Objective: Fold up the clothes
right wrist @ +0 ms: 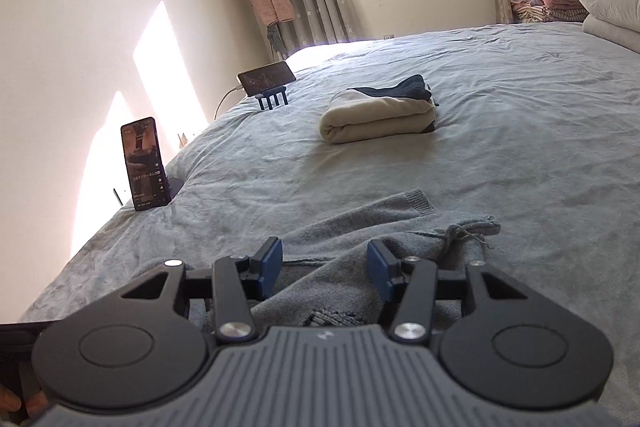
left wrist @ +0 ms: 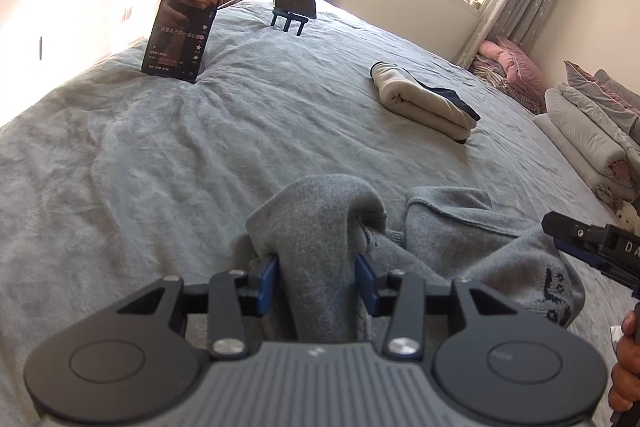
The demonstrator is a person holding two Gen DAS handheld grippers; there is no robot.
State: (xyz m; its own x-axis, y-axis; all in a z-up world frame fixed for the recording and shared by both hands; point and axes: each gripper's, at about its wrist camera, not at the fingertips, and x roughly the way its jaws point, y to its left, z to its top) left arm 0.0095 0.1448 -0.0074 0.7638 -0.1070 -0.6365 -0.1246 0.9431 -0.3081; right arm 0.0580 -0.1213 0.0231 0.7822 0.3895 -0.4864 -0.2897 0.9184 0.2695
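Left wrist view: my left gripper (left wrist: 316, 277) stands parted, a bunched ridge of the grey sweater (left wrist: 320, 227) between the pads, whether pressing it I can't tell. Right wrist view: my right gripper (right wrist: 323, 263) is parted too, pads clear of the knit just below. Sweater sits crumpled on the bed (left wrist: 160, 155) directly ahead of both tools; folded cream garment (right wrist: 376, 119) well beyond. Risks: ridge snagging on a pad as I pull away, dragging the fold loose; the loose hem thread ahead-right catching.
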